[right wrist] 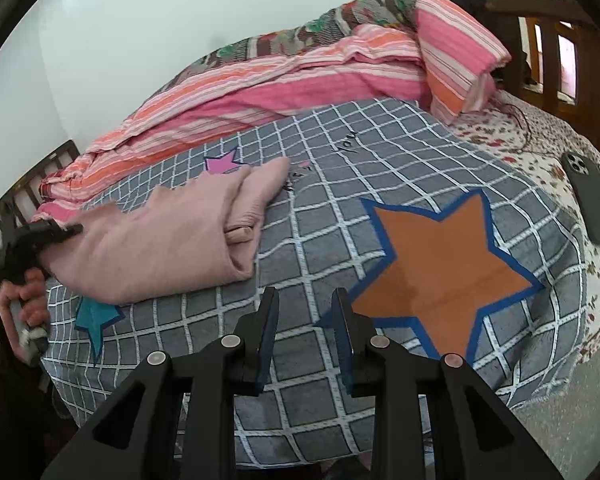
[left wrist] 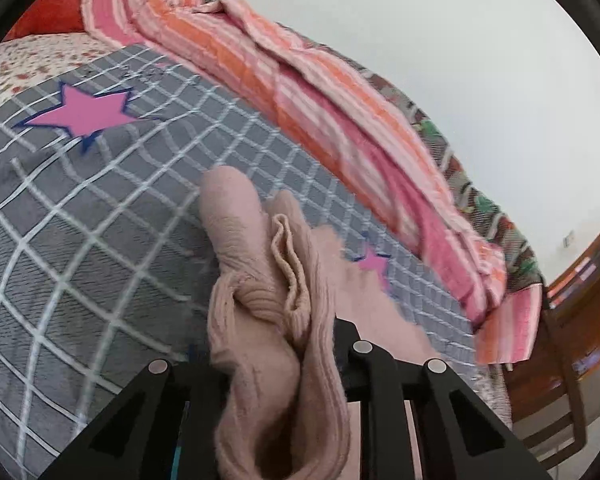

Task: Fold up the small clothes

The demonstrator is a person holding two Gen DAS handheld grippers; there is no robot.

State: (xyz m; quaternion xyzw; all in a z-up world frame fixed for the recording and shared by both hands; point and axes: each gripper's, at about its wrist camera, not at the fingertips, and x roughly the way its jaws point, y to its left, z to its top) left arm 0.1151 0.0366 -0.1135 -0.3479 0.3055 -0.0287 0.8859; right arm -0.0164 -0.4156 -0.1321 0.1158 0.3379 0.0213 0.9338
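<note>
A bed spread with a grey checked blanket (right wrist: 380,184) is your work surface. On it lies the pink knitted garment (right wrist: 172,240), bunched, one end lifted off the blanket in your left hand-held gripper (left wrist: 288,344), whose jaws clamp the knit. Your right hand-held gripper (right wrist: 305,332) hangs over the orange star (right wrist: 444,272), slightly parted and empty. You're mid-fold, I'd say; next, carry the held edge across and lay it flat.
</note>
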